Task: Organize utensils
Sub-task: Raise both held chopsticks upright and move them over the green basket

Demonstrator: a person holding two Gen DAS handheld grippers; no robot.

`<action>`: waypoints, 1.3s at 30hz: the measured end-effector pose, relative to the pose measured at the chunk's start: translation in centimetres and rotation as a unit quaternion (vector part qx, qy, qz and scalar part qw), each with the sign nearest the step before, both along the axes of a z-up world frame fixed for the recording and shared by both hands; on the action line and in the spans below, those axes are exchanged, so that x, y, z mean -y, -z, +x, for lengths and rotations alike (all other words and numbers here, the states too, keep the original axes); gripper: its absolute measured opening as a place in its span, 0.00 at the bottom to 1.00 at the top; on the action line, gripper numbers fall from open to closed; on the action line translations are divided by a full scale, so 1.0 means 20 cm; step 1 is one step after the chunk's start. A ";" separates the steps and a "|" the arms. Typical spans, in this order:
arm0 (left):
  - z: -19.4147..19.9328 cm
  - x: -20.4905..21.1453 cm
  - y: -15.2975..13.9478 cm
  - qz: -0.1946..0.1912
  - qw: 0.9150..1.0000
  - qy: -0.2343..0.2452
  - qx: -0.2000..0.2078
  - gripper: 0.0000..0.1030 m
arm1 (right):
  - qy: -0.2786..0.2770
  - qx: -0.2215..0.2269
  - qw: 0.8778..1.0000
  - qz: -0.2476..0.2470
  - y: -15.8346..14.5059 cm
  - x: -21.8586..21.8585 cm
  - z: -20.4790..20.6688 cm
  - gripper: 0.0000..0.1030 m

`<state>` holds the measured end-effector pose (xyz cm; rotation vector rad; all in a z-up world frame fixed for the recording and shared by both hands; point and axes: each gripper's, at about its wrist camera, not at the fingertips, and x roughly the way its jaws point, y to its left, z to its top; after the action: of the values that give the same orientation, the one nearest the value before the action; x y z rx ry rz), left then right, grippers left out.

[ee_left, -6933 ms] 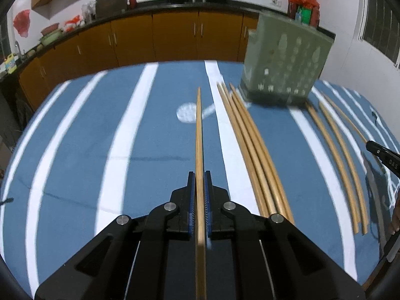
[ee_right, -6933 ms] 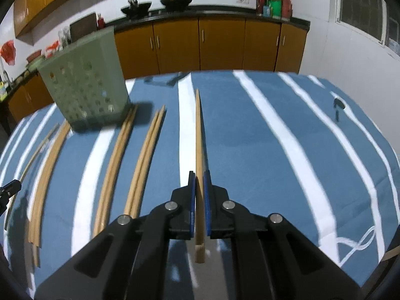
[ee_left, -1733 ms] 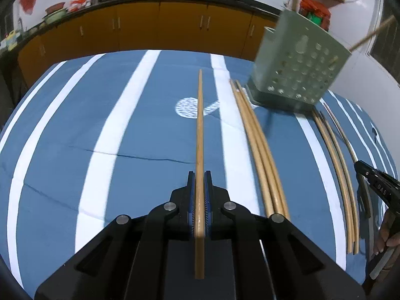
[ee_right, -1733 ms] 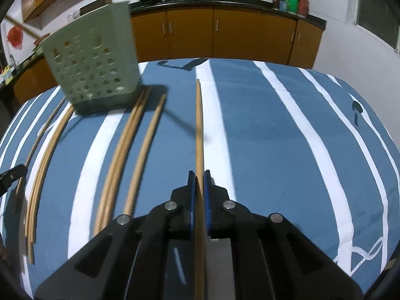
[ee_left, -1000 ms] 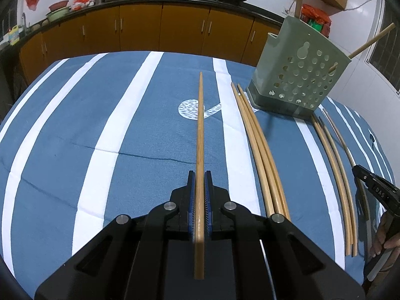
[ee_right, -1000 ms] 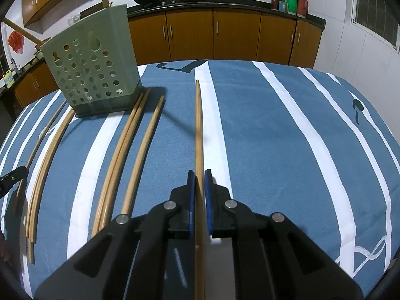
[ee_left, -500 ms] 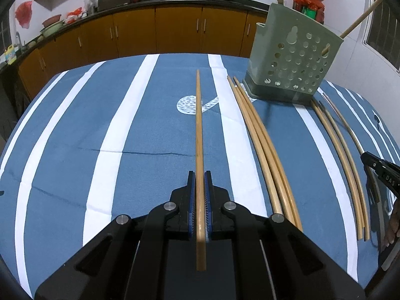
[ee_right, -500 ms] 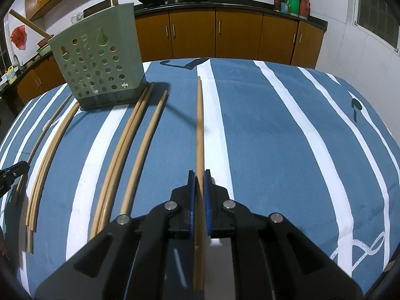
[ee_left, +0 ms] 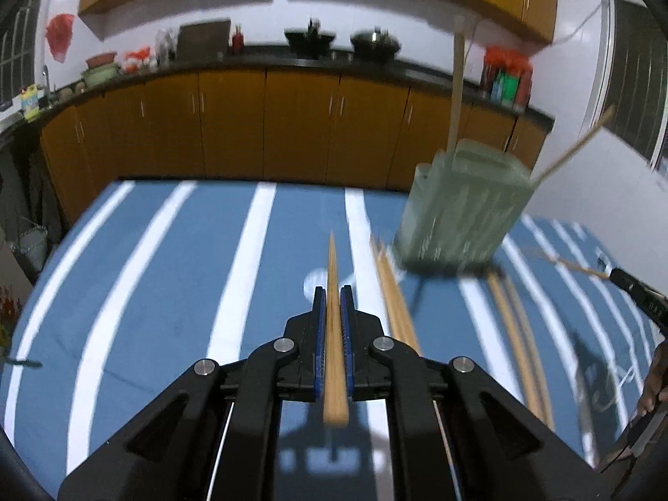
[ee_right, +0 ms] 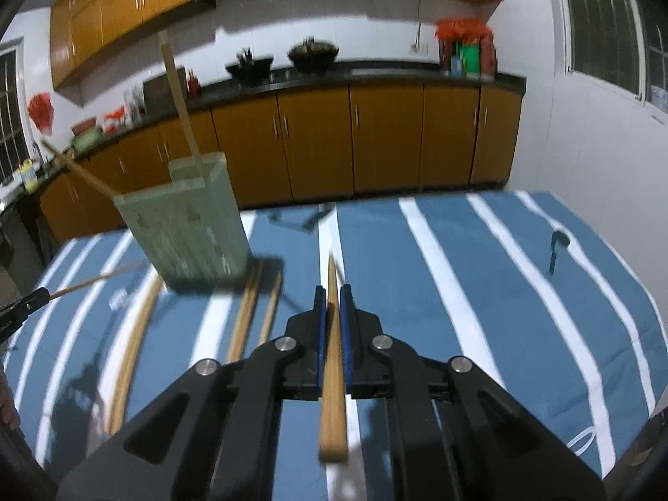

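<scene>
My left gripper (ee_left: 332, 296) is shut on a long wooden chopstick (ee_left: 334, 334), held above the blue striped tablecloth (ee_left: 167, 292). My right gripper (ee_right: 332, 294) is shut on another wooden chopstick (ee_right: 332, 355), also lifted. The green perforated utensil holder (ee_left: 459, 217) stands ahead right in the left wrist view and ahead left in the right wrist view (ee_right: 188, 225); two chopsticks (ee_right: 179, 96) stick out of it. Several loose chopsticks (ee_left: 396, 300) lie on the cloth beside the holder. Each gripper shows at the other view's edge, with its chopstick.
Wooden kitchen cabinets (ee_left: 271, 125) and a counter with pots run behind the table. A white tiled wall (ee_right: 584, 146) is to the right. More chopsticks (ee_right: 133, 334) lie on the cloth left of the holder. A small dark item (ee_right: 557, 246) lies at far right.
Both grippers have risen and tilted up with their chopsticks, so the holder and cabinets now sit higher and closer. The views are motion blurred.
</scene>
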<state>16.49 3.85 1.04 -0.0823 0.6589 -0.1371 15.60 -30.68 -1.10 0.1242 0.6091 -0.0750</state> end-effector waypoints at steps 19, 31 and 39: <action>-0.02 0.01 -0.38 -0.017 0.996 0.021 0.088 0.07 | -0.030 0.088 0.996 0.007 -0.37 -0.06 -0.07 0.08; -0.08 0.11 -0.60 -0.064 0.987 0.066 0.128 0.07 | -0.114 0.156 0.979 0.066 -0.71 -0.18 -0.14 0.08; -0.05 0.20 -0.78 -0.086 0.974 0.059 0.202 0.07 | -0.105 0.204 0.973 0.037 -0.83 -0.28 -0.05 0.08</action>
<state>15.46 -0.06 16.66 -0.1767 0.2428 -0.3169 14.65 -24.99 15.55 0.1411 0.2120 0.1756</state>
